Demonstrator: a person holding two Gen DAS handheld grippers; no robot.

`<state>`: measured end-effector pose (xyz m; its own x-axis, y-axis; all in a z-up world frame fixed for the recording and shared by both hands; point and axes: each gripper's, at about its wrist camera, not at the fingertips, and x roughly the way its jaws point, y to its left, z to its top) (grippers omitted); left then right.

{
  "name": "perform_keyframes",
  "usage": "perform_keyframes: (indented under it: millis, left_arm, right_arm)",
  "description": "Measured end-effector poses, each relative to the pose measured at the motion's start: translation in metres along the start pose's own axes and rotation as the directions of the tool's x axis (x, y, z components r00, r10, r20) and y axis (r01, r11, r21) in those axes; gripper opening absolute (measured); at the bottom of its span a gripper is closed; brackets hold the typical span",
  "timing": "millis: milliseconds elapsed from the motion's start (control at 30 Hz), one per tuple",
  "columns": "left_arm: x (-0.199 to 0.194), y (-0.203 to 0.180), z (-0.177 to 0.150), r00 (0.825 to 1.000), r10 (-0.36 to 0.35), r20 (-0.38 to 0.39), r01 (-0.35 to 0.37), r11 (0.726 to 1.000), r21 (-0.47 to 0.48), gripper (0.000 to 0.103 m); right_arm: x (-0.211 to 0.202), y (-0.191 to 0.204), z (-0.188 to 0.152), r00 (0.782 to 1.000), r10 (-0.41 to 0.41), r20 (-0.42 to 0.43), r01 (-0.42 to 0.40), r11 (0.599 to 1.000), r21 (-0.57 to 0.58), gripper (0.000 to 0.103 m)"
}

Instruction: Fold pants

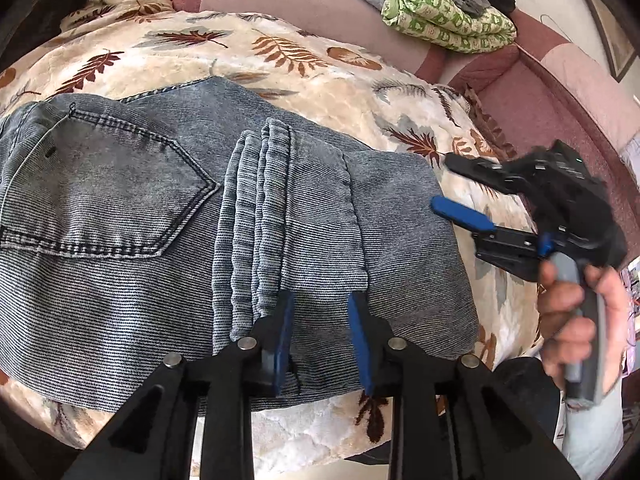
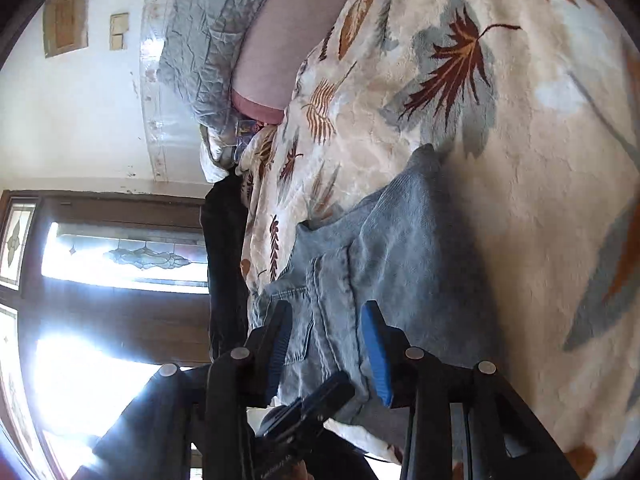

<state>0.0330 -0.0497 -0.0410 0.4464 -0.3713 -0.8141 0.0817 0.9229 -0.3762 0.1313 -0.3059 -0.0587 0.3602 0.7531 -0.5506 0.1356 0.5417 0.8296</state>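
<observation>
I am viewing the pants (image 1: 160, 208), grey-blue denim, lying folded on the leaf-patterned blanket (image 1: 280, 56) that covers the bed or sofa. The back pocket (image 1: 104, 192) is facing up on the left, and the stacked leg hems (image 1: 256, 216) are lying across the middle of the bundle.

I am holding the left claw (image 1: 320, 340) just above the near edge of the bundle. Its jaws are standing apart with denim showing between them, and the blue pads are not pressing on the cloth, so it is gripping nothing. The right claw (image 1: 456, 184), carried by the person's hand (image 1: 576, 312), is hovering off the right edge of the pants. Its jaws are also parted and empty. In the right wrist view I am seeing the same claw (image 2: 328, 348) looking along the bundle with cloth beyond its pads, not clamped.

I am judging the denim as heavy, soft and limp, with a rough weave that should not slip between the pads. The layered hems are forming a thick ridge, and a shallow bite may be catching only the top layer. For a further fold I would be taking the right edge at its near and far corners, through all layers.
</observation>
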Motion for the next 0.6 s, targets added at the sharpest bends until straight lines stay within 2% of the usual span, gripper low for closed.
perform_keyframes:
  millis: [33, 67, 100, 167, 233, 267, 300, 333, 367, 500, 600]
  left_arm:
    - [0.000, -0.001, 0.000, 1.000, 0.004, -0.001, -0.004, 1.000, 0.013, 0.028]
    - [0.002, -0.003, 0.000, 1.000, 0.009, -0.004, -0.008, 1.000, 0.026, 0.028]
    - [0.001, -0.003, 0.000, 1.000, 0.007, -0.003, -0.007, 0.999, 0.036, 0.028]
    - [0.002, 0.000, -0.002, 1.000, 0.000, 0.001, 0.000, 0.999, 0.043, 0.028]
    - [0.002, -0.001, -0.004, 1.000, 0.005, 0.009, -0.005, 0.998, 0.057, 0.028]
    - [0.003, -0.003, -0.005, 1.000, 0.013, 0.013, -0.014, 0.997, 0.071, 0.028]
    - [0.002, -0.004, -0.006, 1.000, 0.019, 0.015, -0.020, 0.997, 0.081, 0.028]
    - [0.002, -0.005, -0.005, 1.000, 0.025, 0.013, -0.026, 0.996, 0.086, 0.028]
    - [0.001, -0.006, -0.005, 1.000, 0.026, 0.010, -0.027, 0.996, 0.088, 0.029]
    - [-0.012, 0.004, -0.002, 0.999, -0.029, 0.016, 0.029, 0.999, 0.025, 0.029]
    - [-0.030, 0.009, -0.006, 0.997, -0.022, 0.075, 0.020, 1.000, 0.018, 0.041]
  right_arm:
    - [0.005, -0.016, 0.008, 0.998, -0.068, 0.010, 0.068, 0.997, 0.044, 0.046]
    - [0.010, -0.030, 0.012, 1.000, -0.022, 0.006, 0.021, 0.993, 0.115, 0.042]
    - [0.009, -0.031, 0.014, 1.000, 0.013, 0.011, -0.015, 0.991, 0.135, 0.042]
    - [0.002, -0.016, 0.015, 0.999, 0.031, 0.027, -0.033, 0.997, 0.072, 0.047]
    - [0.002, -0.006, 0.019, 0.998, 0.047, 0.044, -0.049, 0.998, 0.036, 0.057]
    - [0.005, -0.006, 0.024, 0.998, 0.020, 0.057, -0.022, 1.000, 0.023, 0.065]
    - [0.012, -0.011, 0.030, 0.998, -0.020, 0.053, 0.019, 1.000, 0.020, 0.066]
    - [0.017, -0.019, 0.033, 1.000, -0.010, 0.028, 0.009, 0.999, 0.043, 0.066]
    - [0.015, -0.021, 0.034, 0.999, 0.007, 0.040, -0.009, 0.998, 0.064, 0.066]
    - [-0.017, 0.001, 0.012, 0.995, 0.044, 0.094, -0.044, 0.999, -0.008, 0.067]
    - [-0.029, 0.003, -0.022, 0.995, 0.092, 0.043, -0.092, 0.996, -0.007, 0.069]
